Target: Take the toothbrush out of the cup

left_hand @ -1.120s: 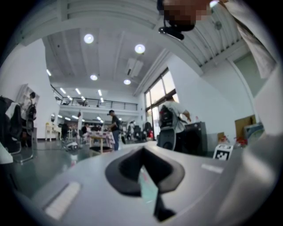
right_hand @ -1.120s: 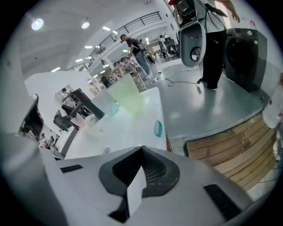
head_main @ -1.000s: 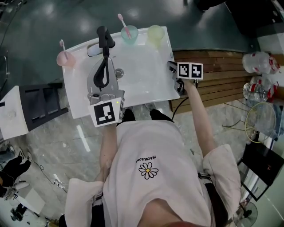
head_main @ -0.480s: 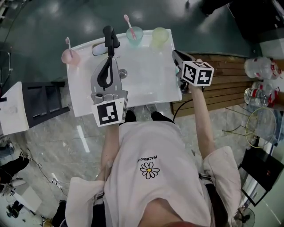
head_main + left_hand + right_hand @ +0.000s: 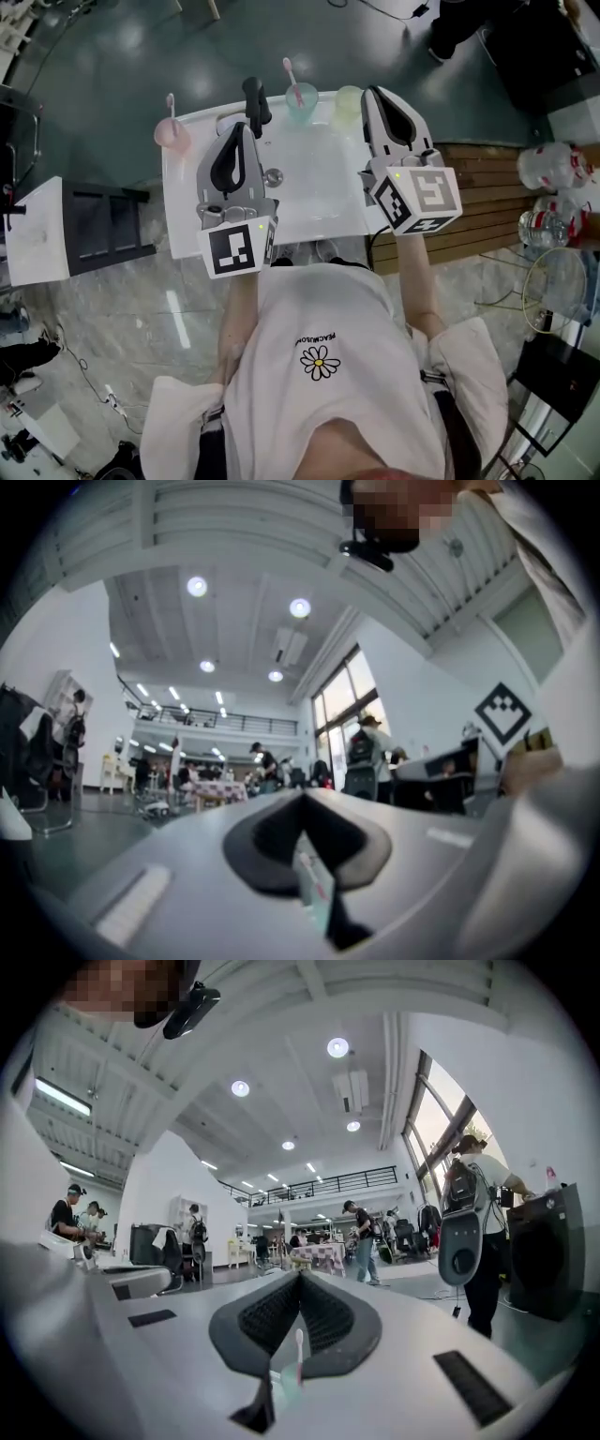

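Note:
A white sink carries three cups along its far edge. A pink cup at the left corner holds a toothbrush. In the teal cup by the black faucet stands a pink toothbrush. The yellow-green cup shows no brush. My left gripper hovers over the basin, shut and empty, and points at the faucet. My right gripper is raised over the sink's right edge near the yellow-green cup, shut and empty. Under the shut left gripper a teal cup shows. Below the right gripper a toothbrush shows.
A slatted wooden platform lies right of the sink, with water bottles and a fan beyond it. A dark shelf unit with a white top stands to the left. The gripper views show a hall with people.
My right gripper has risen from beside the sink's right edge and turned to point across it. The left gripper has lifted a little. Both stayed shut.

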Demonstrator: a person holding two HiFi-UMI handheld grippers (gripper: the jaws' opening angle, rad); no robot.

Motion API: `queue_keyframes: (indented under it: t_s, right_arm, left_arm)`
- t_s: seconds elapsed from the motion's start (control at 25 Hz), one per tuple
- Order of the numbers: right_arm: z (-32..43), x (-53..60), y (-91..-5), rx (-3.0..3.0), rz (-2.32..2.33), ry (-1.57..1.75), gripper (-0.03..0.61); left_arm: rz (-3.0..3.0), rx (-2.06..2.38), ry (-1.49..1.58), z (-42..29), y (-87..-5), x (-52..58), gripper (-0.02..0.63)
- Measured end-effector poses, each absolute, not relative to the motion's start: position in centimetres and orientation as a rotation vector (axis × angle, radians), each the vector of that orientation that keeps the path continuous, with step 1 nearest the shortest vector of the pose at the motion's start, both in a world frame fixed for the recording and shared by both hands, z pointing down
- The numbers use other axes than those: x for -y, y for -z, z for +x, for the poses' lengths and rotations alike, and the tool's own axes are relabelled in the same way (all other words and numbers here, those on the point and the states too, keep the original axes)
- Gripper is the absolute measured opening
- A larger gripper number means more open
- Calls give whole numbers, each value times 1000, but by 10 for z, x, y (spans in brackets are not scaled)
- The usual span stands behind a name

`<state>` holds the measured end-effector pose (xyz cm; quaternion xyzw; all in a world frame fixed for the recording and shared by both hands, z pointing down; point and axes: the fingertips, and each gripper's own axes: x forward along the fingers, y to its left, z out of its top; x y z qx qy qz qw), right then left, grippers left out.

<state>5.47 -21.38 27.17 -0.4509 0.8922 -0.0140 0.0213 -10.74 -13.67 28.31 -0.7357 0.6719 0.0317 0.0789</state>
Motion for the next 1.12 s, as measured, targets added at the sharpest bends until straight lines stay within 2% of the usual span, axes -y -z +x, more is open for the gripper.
queue_keyframes:
  t_s: [0.12,0.2,0.28,0.44,0.8,0.96,1.12]
  right_arm:
    - [37,220,-271,-2787,-1341,79,5]
    - [18,232,-284,-2833,-1294,168,54]
    - [-6,254,-312,-2904,-1283,279,67]
    - [-48,305,-402,-3154,-1381,474,150]
    - [-82,352,-496,-3320,-1458,851,129]
    - [-79,359,-508,-3332,-1534,880,45]
    - [-77,360,-510,-3303,-1575,893,31]
  left_arm:
    - [-2186,-2019,-115,-113,-278,134,6]
    - [-2183,-2030,-102,-119,-282,131,6]
    - [-2182,-2054,-98,-126,-288,130,6]
    - [-2189,-2113,-88,-140,-306,124,6]
    - [-2181,-2280,-5,-179,-358,113,6]
    - [-2170,-2331,14,-189,-372,108,6]
    - [-2154,-2360,6,-196,-377,107,6]
